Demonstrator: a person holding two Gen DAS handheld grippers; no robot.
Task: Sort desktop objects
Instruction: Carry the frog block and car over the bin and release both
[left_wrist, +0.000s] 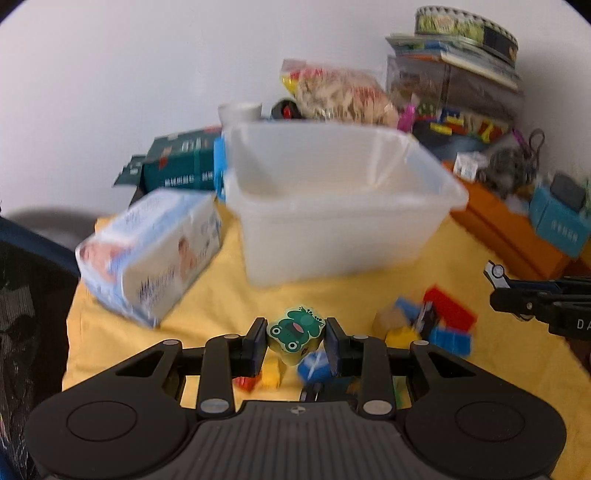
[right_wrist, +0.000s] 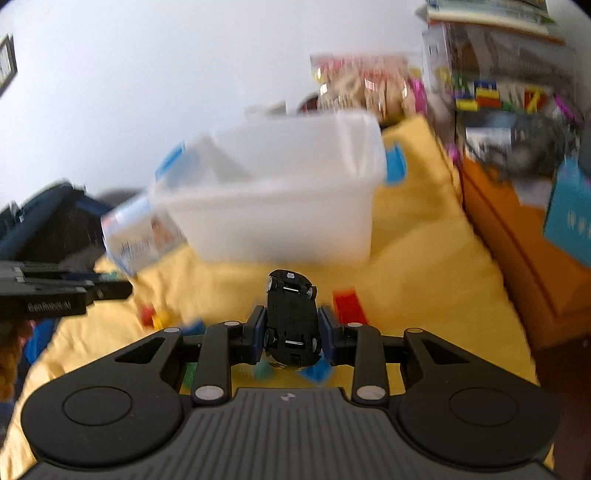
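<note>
The left gripper (left_wrist: 295, 338) clamped a frog block (left_wrist: 294, 329), the right gripper (right_wrist: 291, 328) an upturned toy car (right_wrist: 291, 317); the blurred white bin (left_wrist: 332, 199) stood beyond, yellow cloth (left_wrist: 207, 306) open between.

From the left gripper (left_wrist: 295, 341), the translucent plastic bin (left_wrist: 332, 206) stands at 12 o'clock with its top open, and bare yellow cloth (left_wrist: 221, 295) lies between them. A tissue pack (left_wrist: 147, 251) blocks 10 o'clock. Loose building blocks (left_wrist: 439, 317) crowd 2 o'clock, where the right gripper (left_wrist: 517, 291) also reaches in. An orange box (left_wrist: 517, 229) closes the right side.
</note>
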